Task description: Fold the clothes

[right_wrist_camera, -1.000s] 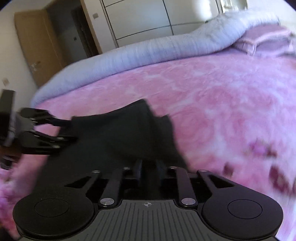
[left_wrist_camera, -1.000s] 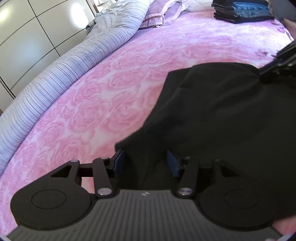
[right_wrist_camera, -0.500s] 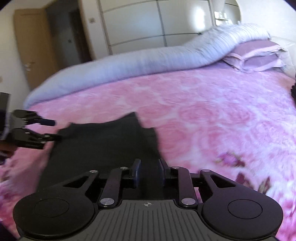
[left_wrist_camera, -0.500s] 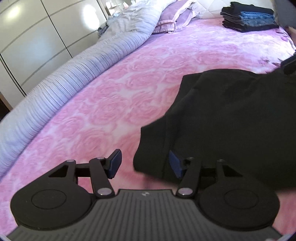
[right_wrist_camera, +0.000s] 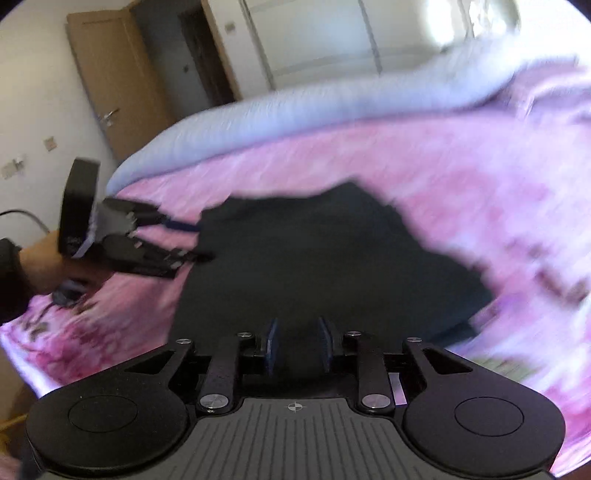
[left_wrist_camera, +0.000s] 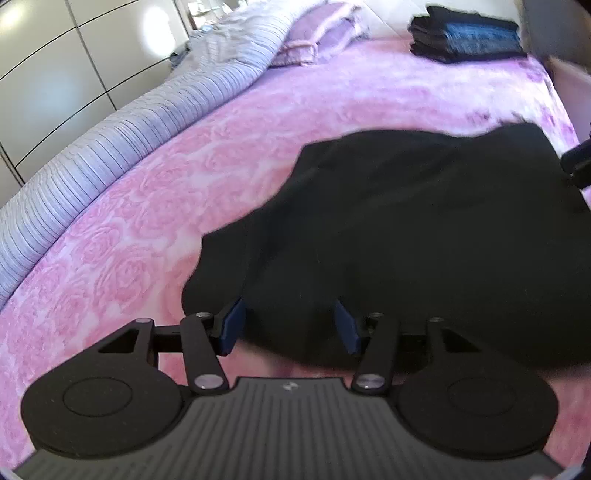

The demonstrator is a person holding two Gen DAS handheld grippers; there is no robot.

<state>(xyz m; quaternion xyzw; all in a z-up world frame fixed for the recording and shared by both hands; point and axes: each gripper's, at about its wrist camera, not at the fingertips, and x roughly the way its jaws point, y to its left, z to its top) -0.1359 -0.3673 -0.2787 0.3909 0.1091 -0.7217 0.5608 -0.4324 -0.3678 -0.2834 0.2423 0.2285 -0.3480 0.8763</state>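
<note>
Black garment [left_wrist_camera: 424,229] lies on the pink bedspread [left_wrist_camera: 155,206], soft and limp; best gripped at its edges. Left gripper [left_wrist_camera: 288,325] gapes over the near hem, right gripper [right_wrist_camera: 297,349] half-open, holding nothing

Pink rose bedspread [left_wrist_camera: 155,206] carries black garment [left_wrist_camera: 424,229] (spread flat), folded stack [left_wrist_camera: 465,37].

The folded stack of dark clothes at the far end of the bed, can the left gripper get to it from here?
Probably not without moving. The left gripper sits open over the black garment, and the folded stack lies far across the pink bedspread. Nothing blocks the way.
</note>
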